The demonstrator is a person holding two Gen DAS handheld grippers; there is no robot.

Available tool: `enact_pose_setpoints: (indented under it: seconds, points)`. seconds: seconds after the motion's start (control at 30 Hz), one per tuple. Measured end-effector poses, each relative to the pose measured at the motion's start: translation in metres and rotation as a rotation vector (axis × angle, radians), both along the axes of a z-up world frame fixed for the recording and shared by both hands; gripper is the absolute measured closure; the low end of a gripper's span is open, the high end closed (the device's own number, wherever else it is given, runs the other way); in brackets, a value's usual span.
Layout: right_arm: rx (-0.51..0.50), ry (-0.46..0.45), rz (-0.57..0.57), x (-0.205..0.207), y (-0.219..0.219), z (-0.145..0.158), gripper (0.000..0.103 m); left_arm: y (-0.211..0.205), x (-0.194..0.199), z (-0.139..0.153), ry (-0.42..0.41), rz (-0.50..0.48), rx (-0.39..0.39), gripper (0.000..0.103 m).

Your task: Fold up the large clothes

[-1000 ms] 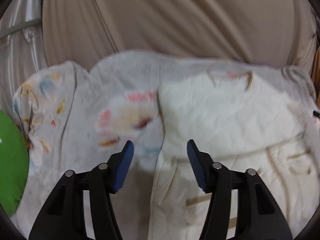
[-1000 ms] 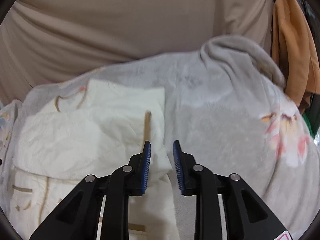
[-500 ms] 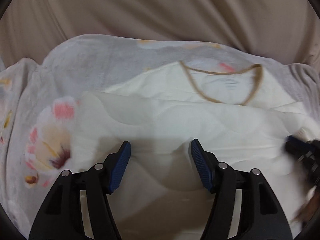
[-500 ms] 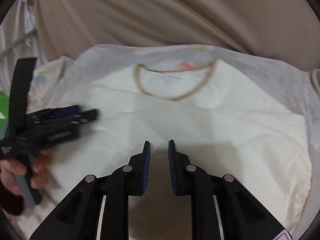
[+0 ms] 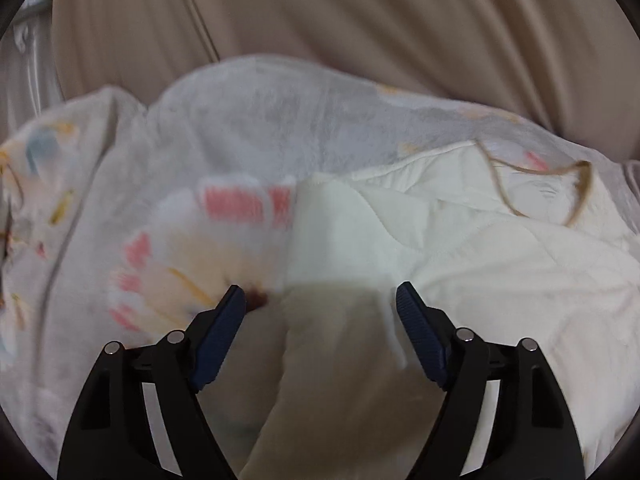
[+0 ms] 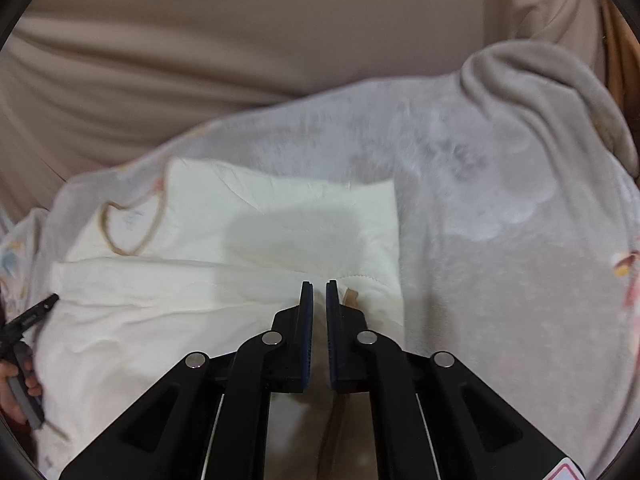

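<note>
Lying on floral fleece blanket (image 5: 224, 160), cream T-shirt (image 6: 208, 304). Left claw (image 5: 318, 312) released, swinging toward 9 o'clock since earlier; right claw (image 6: 319, 292) nearly clenched, empty.

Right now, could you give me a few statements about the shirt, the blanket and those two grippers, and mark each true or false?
1. The left gripper is wide open. True.
2. The cream shirt lies on a bare wooden table. False: it lies on a grey floral blanket.
3. The right gripper gapes wide. False: its jaws are nearly closed, with only a narrow gap.
4. The shirt's neckline has tan trim. True.
5. The shirt is bright green. False: it is cream.
</note>
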State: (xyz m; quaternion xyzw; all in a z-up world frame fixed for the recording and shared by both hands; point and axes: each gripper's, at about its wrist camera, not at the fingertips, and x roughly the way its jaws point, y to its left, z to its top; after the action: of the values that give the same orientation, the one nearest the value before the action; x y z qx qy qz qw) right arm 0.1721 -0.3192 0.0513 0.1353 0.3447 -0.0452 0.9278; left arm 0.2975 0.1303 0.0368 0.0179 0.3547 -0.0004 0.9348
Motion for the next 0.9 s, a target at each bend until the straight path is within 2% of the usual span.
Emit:
enact_pose_setpoints:
  seconds: [0.1, 0.17, 0.23, 0.27, 0.3, 0.37, 0.47, 0.53, 0.67, 0.7, 0.77, 0.8, 0.9]
  points:
    - [-0.024, 0.023, 0.095, -0.039, 0.007, 0.006, 0.096, 0.001, -0.044, 0.012, 0.014, -0.095, 0.008, 0.027]
    - [-0.006, 0.046, 0.153, -0.054, 0.013, -0.003, 0.096, -0.006, -0.053, 0.002, 0.056, -0.127, 0.056, 0.027]
    - [-0.063, 0.129, 0.132, -0.052, 0.015, -0.028, 0.096, -0.01, -0.054, -0.018, 0.09, -0.122, 0.13, 0.026]
    - [-0.083, 0.165, 0.116, -0.049, 0.013, -0.041, 0.103, -0.01, -0.054, -0.026, 0.09, -0.107, 0.156, 0.026]
    - [-0.071, 0.185, 0.111, -0.048, 0.009, -0.053, 0.103, -0.007, -0.055, -0.032, 0.089, -0.091, 0.167, 0.026]
    - [-0.005, 0.16, 0.077, -0.056, 0.004, -0.047, 0.103, 0.005, -0.058, -0.033, 0.097, -0.057, 0.13, 0.026]
    - [-0.025, 0.061, 0.084, -0.068, 0.016, -0.019, 0.098, 0.012, -0.062, -0.033, 0.101, -0.038, 0.113, 0.026]
    - [-0.027, 0.039, 0.112, -0.064, 0.025, -0.013, 0.098, 0.011, -0.062, -0.037, 0.095, -0.03, 0.125, 0.025]
    - [-0.095, 0.143, 0.112, -0.038, 0.03, -0.049, 0.098, 0.012, -0.06, -0.04, 0.08, -0.004, 0.142, 0.025]
    - [-0.057, 0.144, 0.113, -0.036, 0.024, -0.052, 0.098, 0.014, -0.06, -0.04, 0.081, 0.0, 0.135, 0.025]
    - [-0.006, 0.127, 0.09, -0.043, 0.019, -0.042, 0.098, 0.02, -0.063, -0.036, 0.078, 0.018, 0.132, 0.026]
    - [-0.004, 0.099, 0.091, -0.048, 0.02, -0.031, 0.096, 0.021, -0.066, -0.032, 0.071, 0.022, 0.137, 0.031]
    - [-0.023, 0.033, 0.115, -0.055, 0.03, -0.006, 0.095, 0.014, -0.076, -0.001, -0.004, 0.004, 0.128, 0.035]
